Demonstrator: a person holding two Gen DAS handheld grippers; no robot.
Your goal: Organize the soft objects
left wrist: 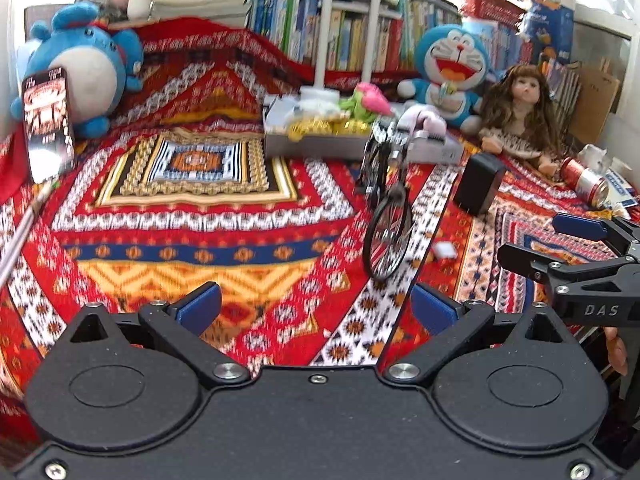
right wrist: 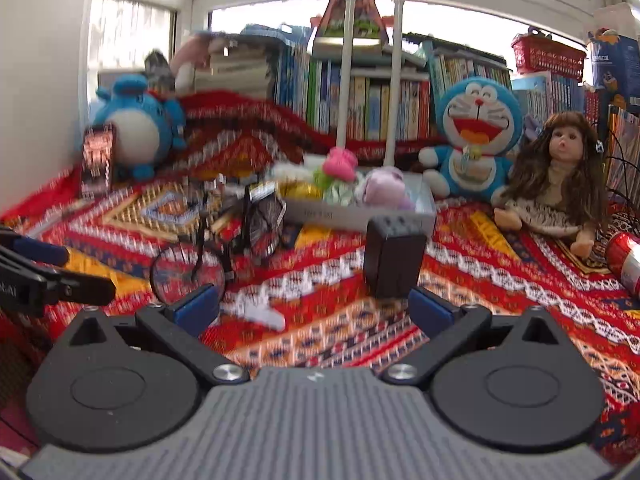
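Observation:
A grey tray [left wrist: 316, 145] [right wrist: 352, 214] at the back of the patterned cloth holds small soft toys: a pink one [left wrist: 372, 98] [right wrist: 339, 165], a lilac one [right wrist: 386, 190] and yellow ones [left wrist: 320, 126]. A blue round plush [left wrist: 86, 68] [right wrist: 138, 126] sits far left. A blue cat plush [left wrist: 450, 72] [right wrist: 474, 140] and a long-haired doll [left wrist: 520, 112] [right wrist: 560, 172] sit far right. My left gripper [left wrist: 316, 312] hovers open over the cloth, empty. My right gripper [right wrist: 314, 308] [left wrist: 540, 240] is open and empty too, short of a black box [right wrist: 394, 258].
A miniature black bicycle [left wrist: 386, 200] [right wrist: 224, 236] stands mid-cloth. The black box [left wrist: 478, 188] stands right of it. A phone [left wrist: 48, 124] [right wrist: 96, 160] leans against the round plush. A red can [left wrist: 584, 182] [right wrist: 624, 256] lies right. Bookshelves [left wrist: 340, 32] line the back.

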